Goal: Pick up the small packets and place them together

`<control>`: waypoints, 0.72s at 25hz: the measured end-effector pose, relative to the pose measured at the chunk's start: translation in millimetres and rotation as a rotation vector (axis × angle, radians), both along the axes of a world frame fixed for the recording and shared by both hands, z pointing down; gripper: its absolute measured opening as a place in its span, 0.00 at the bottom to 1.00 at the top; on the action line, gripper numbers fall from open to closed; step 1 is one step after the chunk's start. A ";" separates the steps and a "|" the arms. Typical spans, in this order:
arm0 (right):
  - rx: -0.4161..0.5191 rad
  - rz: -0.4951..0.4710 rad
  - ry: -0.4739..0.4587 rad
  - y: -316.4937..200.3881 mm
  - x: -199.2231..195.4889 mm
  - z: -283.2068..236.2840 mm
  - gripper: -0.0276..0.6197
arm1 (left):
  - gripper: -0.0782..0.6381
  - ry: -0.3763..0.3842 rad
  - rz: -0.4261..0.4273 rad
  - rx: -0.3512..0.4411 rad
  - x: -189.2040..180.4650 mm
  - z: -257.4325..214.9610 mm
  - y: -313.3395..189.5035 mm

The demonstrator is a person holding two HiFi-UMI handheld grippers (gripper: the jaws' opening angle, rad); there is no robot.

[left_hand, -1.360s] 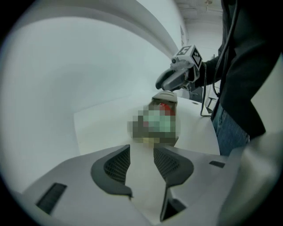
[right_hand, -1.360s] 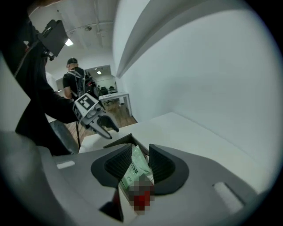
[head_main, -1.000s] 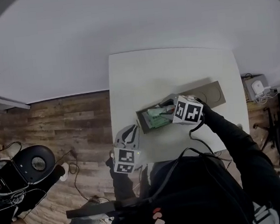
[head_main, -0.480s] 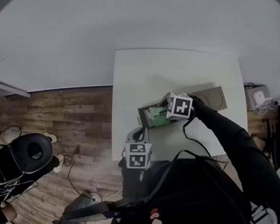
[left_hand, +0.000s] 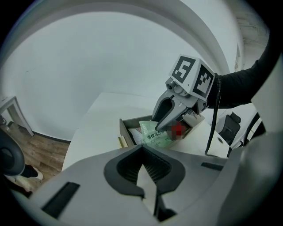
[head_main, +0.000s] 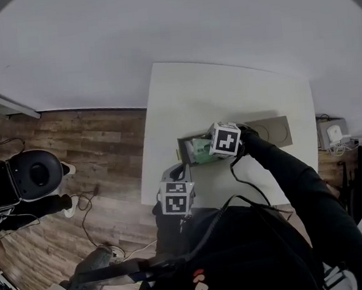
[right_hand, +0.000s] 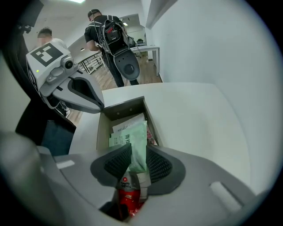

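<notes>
A shallow open box on the white table holds small packets. My right gripper reaches into it, its jaws closing. A green packet stands between the pads and touches both. A red packet and a white one sit deeper in the same jaws. Another white packet lies in the box. From the left gripper view, the green packet leans up out of the box under the right gripper. My left gripper is shut and empty, near the table's front-left edge.
A flat wooden board lies to the right of the box. Wooden floor with a black chair is left of the table. People stand in the room beyond the table's end.
My right gripper has shifted left over the box. The left gripper has come up closer to the table's edge.
</notes>
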State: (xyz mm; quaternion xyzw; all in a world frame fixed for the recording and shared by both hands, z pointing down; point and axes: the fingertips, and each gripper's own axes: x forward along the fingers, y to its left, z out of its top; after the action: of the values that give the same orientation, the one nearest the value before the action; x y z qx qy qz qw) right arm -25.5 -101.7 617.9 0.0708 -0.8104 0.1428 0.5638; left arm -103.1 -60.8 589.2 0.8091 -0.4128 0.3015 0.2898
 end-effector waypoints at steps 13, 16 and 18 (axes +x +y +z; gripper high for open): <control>0.079 0.056 -0.089 -9.0 12.9 -25.5 0.11 | 0.11 -0.022 -0.056 -0.022 -0.5 0.4 -2.1; 0.128 0.105 -0.139 -19.9 17.0 -44.7 0.11 | 0.11 -0.024 -0.065 -0.020 -0.5 0.5 -0.3; 0.170 0.139 -0.174 -29.0 21.8 -61.9 0.11 | 0.11 -0.029 -0.070 -0.019 -1.7 0.1 1.0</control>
State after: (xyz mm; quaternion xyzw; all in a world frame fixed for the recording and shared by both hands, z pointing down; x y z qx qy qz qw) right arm -3.7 -130.7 556.0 0.1617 -0.8586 0.1179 0.4719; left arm -104.7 -59.8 589.3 0.7870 -0.4421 0.3066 0.3021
